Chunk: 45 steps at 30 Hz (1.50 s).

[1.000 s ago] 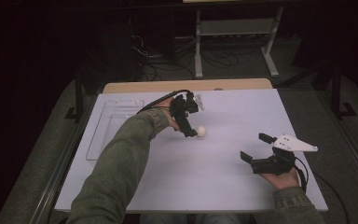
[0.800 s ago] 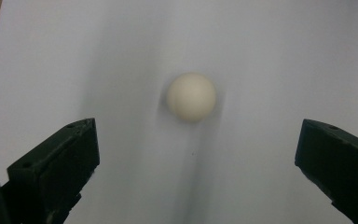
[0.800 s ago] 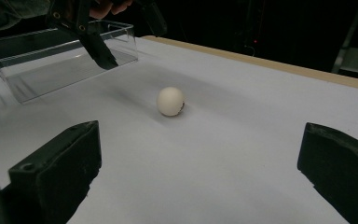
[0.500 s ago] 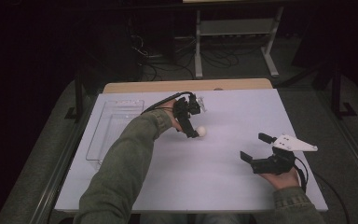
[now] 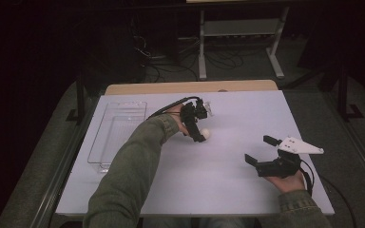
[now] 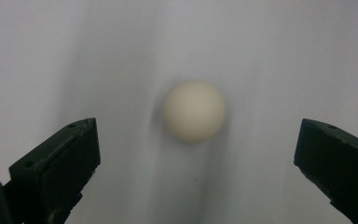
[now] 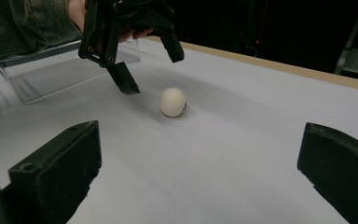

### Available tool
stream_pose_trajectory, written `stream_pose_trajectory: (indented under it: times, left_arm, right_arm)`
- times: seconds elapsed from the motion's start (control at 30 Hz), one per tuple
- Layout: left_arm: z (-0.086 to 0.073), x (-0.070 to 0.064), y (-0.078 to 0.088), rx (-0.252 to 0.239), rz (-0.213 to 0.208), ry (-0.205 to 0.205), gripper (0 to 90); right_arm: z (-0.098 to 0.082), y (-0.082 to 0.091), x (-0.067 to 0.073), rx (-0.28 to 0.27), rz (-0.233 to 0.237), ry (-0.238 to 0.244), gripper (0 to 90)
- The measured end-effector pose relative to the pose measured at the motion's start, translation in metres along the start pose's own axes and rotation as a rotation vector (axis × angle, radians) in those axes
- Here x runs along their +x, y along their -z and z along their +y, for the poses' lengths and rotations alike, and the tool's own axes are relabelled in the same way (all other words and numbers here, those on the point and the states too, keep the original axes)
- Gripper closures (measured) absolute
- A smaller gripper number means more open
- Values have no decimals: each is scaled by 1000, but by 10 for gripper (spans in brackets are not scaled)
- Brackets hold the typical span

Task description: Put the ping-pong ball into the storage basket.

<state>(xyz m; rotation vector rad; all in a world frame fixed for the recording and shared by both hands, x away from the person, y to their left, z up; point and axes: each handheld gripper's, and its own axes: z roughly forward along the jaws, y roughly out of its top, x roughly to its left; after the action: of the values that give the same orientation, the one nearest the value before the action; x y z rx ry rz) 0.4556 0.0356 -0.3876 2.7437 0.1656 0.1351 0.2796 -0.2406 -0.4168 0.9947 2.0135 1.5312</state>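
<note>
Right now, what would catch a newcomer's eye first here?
The small white ball lying alone mid-table on the pale sheet, with the left hand-held gripper poised over it, jaws open and not touching it. Next, the clear plastic tray at the table's left side, and the right hand-held gripper resting open near the right edge.

Bare table (image 5: 228, 175) all round ball (image 5: 205, 134); clear tray (image 5: 116, 135) sole obstacle, near left gripper (image 5: 196, 124)
</note>
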Motion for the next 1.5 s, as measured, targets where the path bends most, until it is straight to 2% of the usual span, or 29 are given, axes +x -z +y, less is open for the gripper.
stream_pose_trajectory:
  times: [0.13, 0.6, 0.67, 0.8, 0.87, 0.93, 1.03, 1.17, 1.27, 1.5]
  left_arm:
    - [2, -2, -7, 10, -9, -18, 0]
    - [1, 0, -19, 19, -15, -25, 61]
    - [1, 1, -20, 2, -10, -32, 124]
    - [4, 0, -22, -13, -16, -30, 192]
    - [5, 1, -23, -6, -8, -29, 215]
    - [6, 1, -23, -6, -26, -17, 233]
    - [6, 1, -25, 5, -30, -19, 244]
    - [7, 0, -26, 9, -8, -25, 275]
    - [6, -1, -29, 27, -9, -42, 324]
    - [5, 2, -29, 40, 13, -38, 413]
  right_arm:
    - [0, 0, 0, 0, 1, 0, 0]
    - [0, 0, 0, -2, 2, 1, 0]
    - [0, 0, 0, -1, 3, 0, 0]
    - [0, 0, 0, -1, 3, -2, 0]
    - [0, 0, 0, -1, 3, -3, 0]
    - [0, 1, 0, -1, 3, -2, 0]
    - [0, 1, 0, -5, 8, -4, 0]
    - [0, 0, 0, -3, 9, -3, 0]
    - [0, 1, 0, -4, 12, -6, 0]
    - [0, 0, 0, -3, 14, -5, 0]
